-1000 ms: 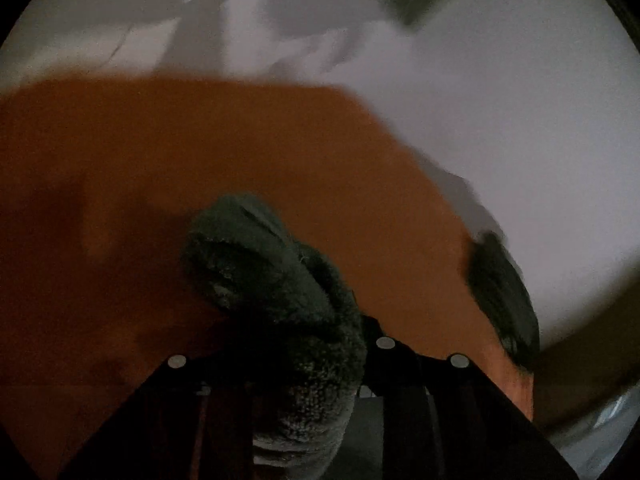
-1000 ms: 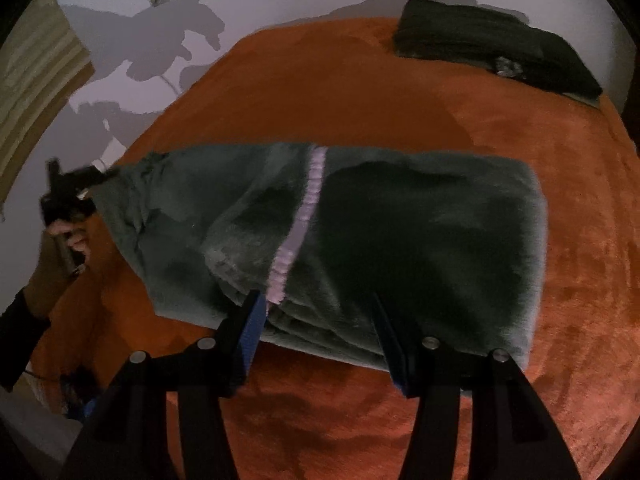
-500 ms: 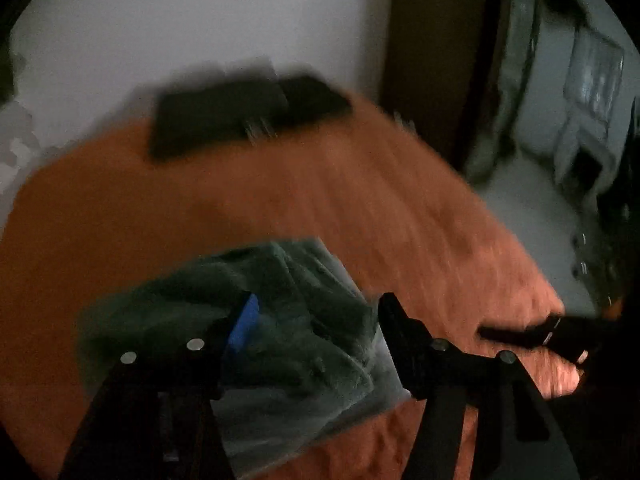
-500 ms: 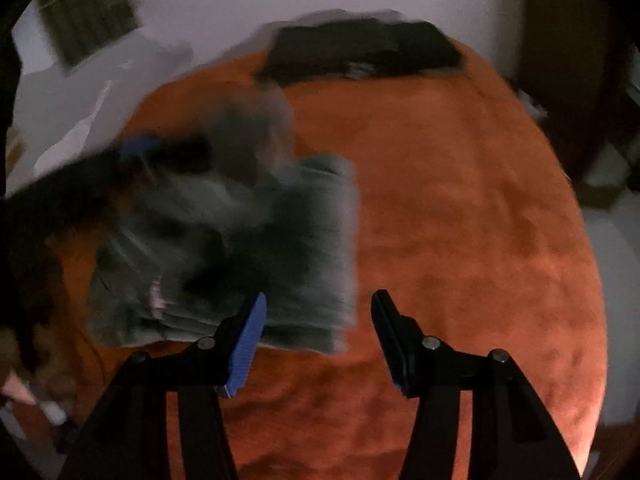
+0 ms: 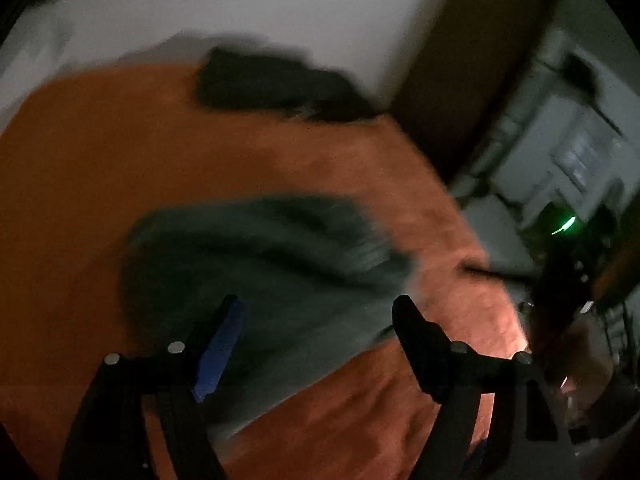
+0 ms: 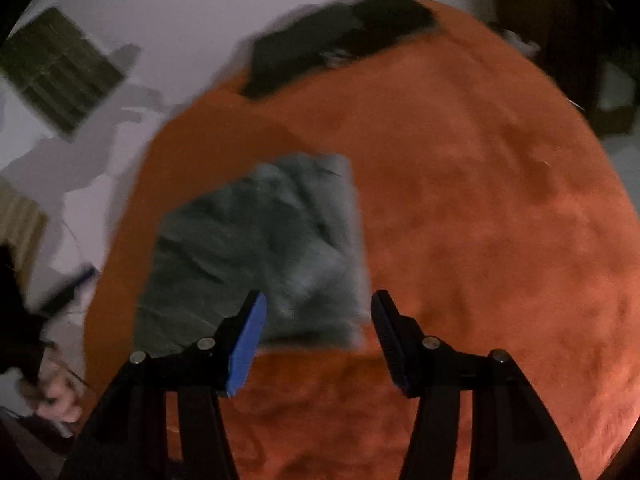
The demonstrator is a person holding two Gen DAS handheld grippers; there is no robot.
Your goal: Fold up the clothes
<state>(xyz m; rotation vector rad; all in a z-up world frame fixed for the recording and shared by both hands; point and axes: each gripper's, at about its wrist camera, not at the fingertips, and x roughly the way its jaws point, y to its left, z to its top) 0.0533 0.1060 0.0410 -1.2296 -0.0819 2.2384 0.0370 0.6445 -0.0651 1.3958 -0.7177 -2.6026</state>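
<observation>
Your grey fleece garment [image 6: 256, 256] lies as a compact folded bundle on the orange bed [image 6: 480, 220], just ahead of both tools. Your left gripper [image 5: 318, 322] and right gripper [image 6: 318, 318] hang above it, jaws spread wide, holding nothing. From the right it sits ahead-left; a dark folded pile [image 6: 336, 40] rests at the far edge.

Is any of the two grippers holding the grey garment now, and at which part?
Nothing is held. The left gripper and right gripper are both open and empty; the folded grey garment lies free on the orange blanket.
</observation>
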